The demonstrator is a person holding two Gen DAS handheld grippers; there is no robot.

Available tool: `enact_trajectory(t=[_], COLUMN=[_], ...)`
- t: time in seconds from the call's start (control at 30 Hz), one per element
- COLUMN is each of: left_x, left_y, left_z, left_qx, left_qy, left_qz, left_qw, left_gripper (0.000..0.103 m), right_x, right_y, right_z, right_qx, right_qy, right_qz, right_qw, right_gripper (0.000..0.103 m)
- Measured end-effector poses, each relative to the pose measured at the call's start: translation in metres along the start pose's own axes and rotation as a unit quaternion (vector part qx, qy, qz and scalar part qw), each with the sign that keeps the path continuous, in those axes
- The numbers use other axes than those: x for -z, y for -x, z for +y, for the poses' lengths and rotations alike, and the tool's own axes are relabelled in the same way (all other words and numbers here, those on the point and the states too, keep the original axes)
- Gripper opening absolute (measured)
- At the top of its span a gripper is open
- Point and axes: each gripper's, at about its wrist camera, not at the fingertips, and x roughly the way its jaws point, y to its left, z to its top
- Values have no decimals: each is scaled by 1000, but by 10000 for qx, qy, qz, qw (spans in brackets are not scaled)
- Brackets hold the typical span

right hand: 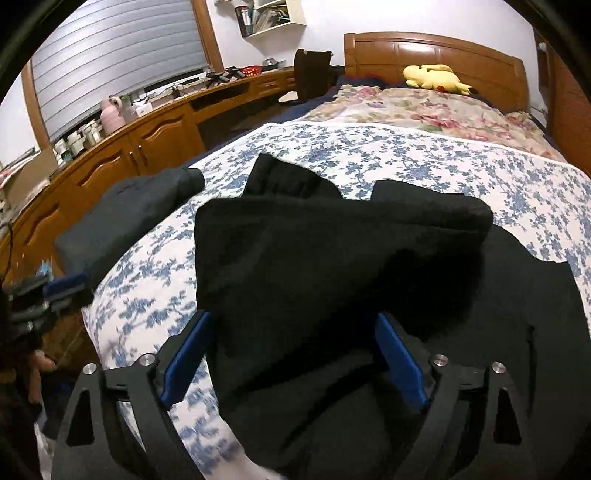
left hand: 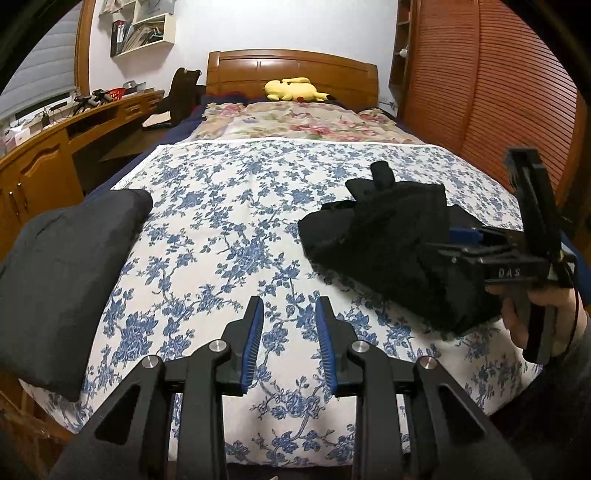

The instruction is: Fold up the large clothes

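Left gripper (left hand: 290, 325): fingers standing slightly apart, gripping nothing; only the blue-flowered bedspread (left hand: 221, 229) is showing in the gap between them.

Right gripper (right hand: 291, 354): fingers spreading wide, with the black garment (right hand: 332, 266) lying between them. The blue pads (right hand: 188, 354) are sitting just clear of the cloth on both sides, not pressing it. In the left wrist view this gripper (left hand: 465, 236) is mostly hidden behind the garment; only one blue tip and the handle are showing, with a hand (left hand: 546, 314) cut off at the frame edge.

Black garment: resting on the bed ahead of the right fingers, bunched in a folded heap. Its lower part is running under the right fingers and out of frame, and its folds are too dark to make out. From the left fingers it is sitting ahead and off to the right, well apart.

Grey folded garment (left hand: 62, 273): lying at the bed edge left of the left fingers, partly cut off by the frame.

Far beyond the fingers: yellow plush toy (left hand: 293, 89) lying by the headboard (left hand: 291, 70).

Containers: wall shelf (left hand: 146, 29) holding binders and papers, cut off at the top. Red basket (left hand: 112, 95) sitting on the counter (left hand: 74, 125); contents too small to tell.
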Motion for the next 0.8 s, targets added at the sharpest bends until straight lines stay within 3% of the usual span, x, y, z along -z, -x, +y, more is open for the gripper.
enact_trajectory(t=[0.2, 0.3, 0.33, 0.37, 0.43, 0.47, 0.57, 0.8], left_x=[5, 8, 8, 9, 9, 8, 5, -14], left_y=[-2, -2, -2, -2, -2, -3, -5, -16], left_z=[5, 6, 6, 6, 5, 4, -2, -47], left_qx=[36, 41, 44, 47, 51, 59, 146, 499], left_qy=[55, 63, 68, 64, 47, 43, 33, -316], left_qz=[34, 57, 65, 73, 82, 87, 80, -14], left_qw=[10000, 10000, 9999, 9999, 9999, 9999, 9999, 9983], left_gripper=[30, 30, 30, 30, 30, 30, 30, 30], right_x=[5, 5, 5, 5, 4, 3, 4, 12], right_y=[-28, -46, -50, -53, -49, -45, -20, 77], right_z=[35, 36, 34, 33, 30, 29, 23, -45], right_qx=[528, 545, 475, 394, 255, 243, 345, 1011], right_qy=[699, 786, 839, 902, 994, 1063, 1177, 731], right_qz=[302, 472, 510, 559, 542, 479, 105, -908], right_qw=[9957, 9943, 9940, 9936, 9932, 9929, 9924, 9880], right_gripper=[95, 93, 79, 56, 26, 18, 7, 5])
